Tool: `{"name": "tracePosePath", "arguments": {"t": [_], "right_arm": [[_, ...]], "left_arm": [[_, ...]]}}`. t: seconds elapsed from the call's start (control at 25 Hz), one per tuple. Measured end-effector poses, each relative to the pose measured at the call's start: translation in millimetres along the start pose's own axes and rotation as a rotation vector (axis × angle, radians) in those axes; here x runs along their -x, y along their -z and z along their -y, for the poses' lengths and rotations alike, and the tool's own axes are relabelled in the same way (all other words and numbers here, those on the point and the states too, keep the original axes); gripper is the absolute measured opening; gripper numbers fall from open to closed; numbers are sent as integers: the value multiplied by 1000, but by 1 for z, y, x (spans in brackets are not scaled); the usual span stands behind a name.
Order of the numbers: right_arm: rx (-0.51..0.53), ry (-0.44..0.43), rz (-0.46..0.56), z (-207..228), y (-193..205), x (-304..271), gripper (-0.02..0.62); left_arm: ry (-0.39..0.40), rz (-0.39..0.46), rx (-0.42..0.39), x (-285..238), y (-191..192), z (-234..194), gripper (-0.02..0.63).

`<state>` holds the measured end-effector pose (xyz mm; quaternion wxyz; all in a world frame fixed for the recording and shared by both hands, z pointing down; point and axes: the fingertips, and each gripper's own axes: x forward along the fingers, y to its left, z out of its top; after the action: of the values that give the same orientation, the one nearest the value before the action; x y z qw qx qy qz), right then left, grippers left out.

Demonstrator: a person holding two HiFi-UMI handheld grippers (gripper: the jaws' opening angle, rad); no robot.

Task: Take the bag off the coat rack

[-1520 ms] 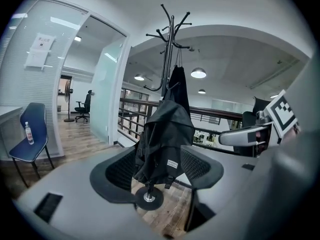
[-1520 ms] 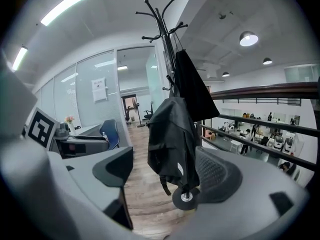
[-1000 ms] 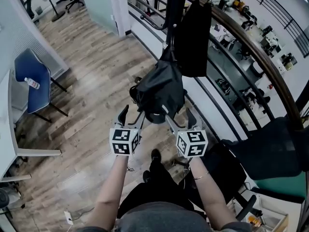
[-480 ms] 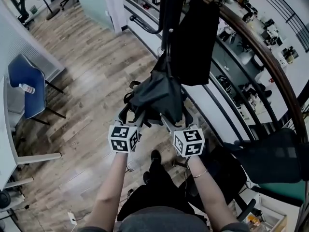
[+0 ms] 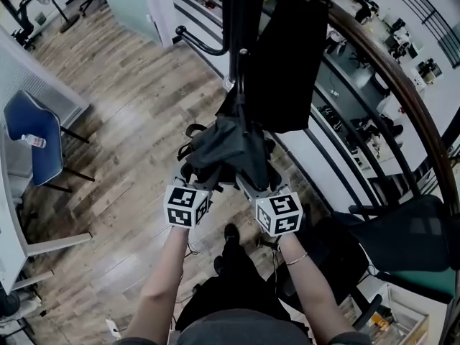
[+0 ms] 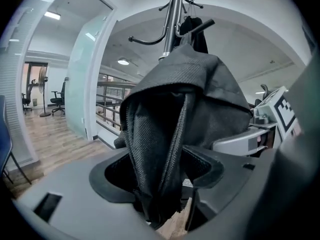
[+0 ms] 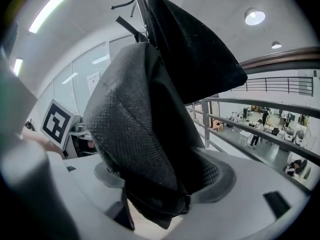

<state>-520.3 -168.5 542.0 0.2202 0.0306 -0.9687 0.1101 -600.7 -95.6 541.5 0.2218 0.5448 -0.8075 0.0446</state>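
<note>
A black fabric bag (image 5: 233,146) hangs from the black coat rack pole (image 5: 237,20), beside a black garment (image 5: 291,56) on another hook. Both grippers reach up under the bag. My left gripper (image 5: 192,172) is open, and the bag's lower left fold (image 6: 185,99) hangs down between its jaws (image 6: 160,174) with a gap at the left pad. My right gripper (image 5: 260,178) takes in the bag's lower right bulge (image 7: 135,119); its jaws (image 7: 165,179) are closing around the cloth. The rack's hooks (image 6: 172,14) show above the bag.
A curved wooden railing (image 5: 374,63) runs right behind the rack, with a lower floor beyond it. A black office chair with a green seat (image 5: 402,243) stands at the right. A blue chair (image 5: 43,157) with a bottle on it and a white table (image 5: 11,221) stand at the left.
Both grippers have moved forward and up from below the bag, so its bottom now lies between their jaws. The view has drawn closer to the rack.
</note>
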Motion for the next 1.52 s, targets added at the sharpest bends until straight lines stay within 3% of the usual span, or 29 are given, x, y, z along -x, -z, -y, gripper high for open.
{"name": "tracePosePath", "arguments": {"t": [0.16,0.24,0.32,0.4,0.88,1.52], "right_arm": [[-7,22,21,10,0,3,249],[29,16,28,7,-1,4,214],[96,3,31,-3,-2,3,113],[131,7,34,-9,-2,1,68],[227,47,40,-16,-8,13,37],[318,54,44,-50,-13,56,29]], "left_arm": [[21,-4,-54,-6,4,10,275],[36,-13,-67,-6,5,17,226],[41,-16,-67,-6,6,20,184],[44,-14,-51,-5,7,22,153],[76,-33,-10,13,9,43,67],[70,-11,-2,67,2,70,48]]}}
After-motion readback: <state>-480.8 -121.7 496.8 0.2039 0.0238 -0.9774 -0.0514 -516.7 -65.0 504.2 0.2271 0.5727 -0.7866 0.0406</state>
